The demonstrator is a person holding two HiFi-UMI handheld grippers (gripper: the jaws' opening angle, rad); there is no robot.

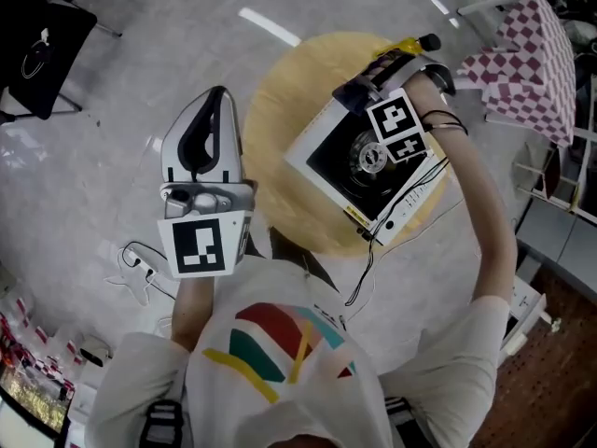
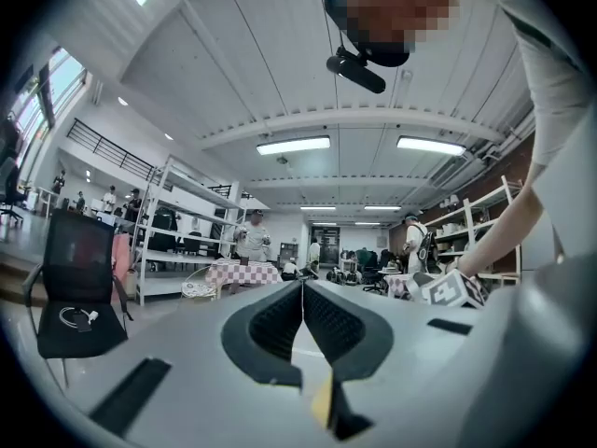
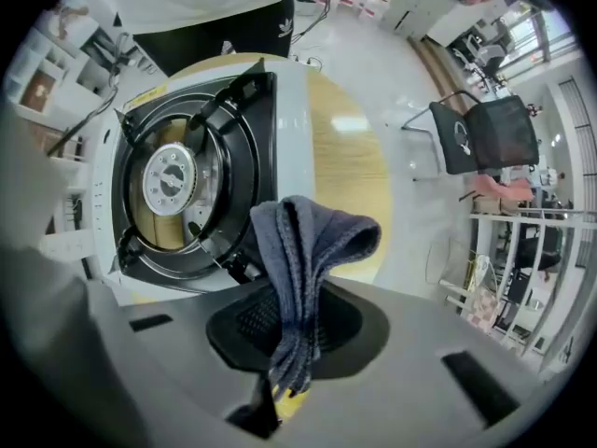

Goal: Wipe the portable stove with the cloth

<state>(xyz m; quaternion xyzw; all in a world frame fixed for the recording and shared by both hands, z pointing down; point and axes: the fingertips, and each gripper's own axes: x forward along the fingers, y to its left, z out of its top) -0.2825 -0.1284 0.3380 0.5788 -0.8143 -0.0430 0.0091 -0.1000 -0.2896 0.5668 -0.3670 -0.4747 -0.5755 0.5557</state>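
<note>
The portable stove [image 1: 359, 171], white-edged with a black top and a round burner [image 3: 171, 180], sits on a round wooden table [image 1: 280, 110]. My right gripper [image 3: 300, 297] is shut on a grey-blue cloth [image 3: 312, 241], which stands folded out of the jaws above the stove's edge. From the head view this gripper [image 1: 378, 91] hovers over the stove's far corner, and its marker cube covers part of the burner. My left gripper [image 1: 219, 96] is held off the table's left side, shut and empty. It [image 2: 303, 292] points out into the room.
A black chair [image 1: 37, 45] stands on the floor at far left and shows again as the chair [image 3: 490, 143]. A checkered tablecloth [image 1: 532, 54] is at upper right. Cables [image 1: 140, 269] lie on the floor. Shelving [image 2: 177, 241] and people stand in the distance.
</note>
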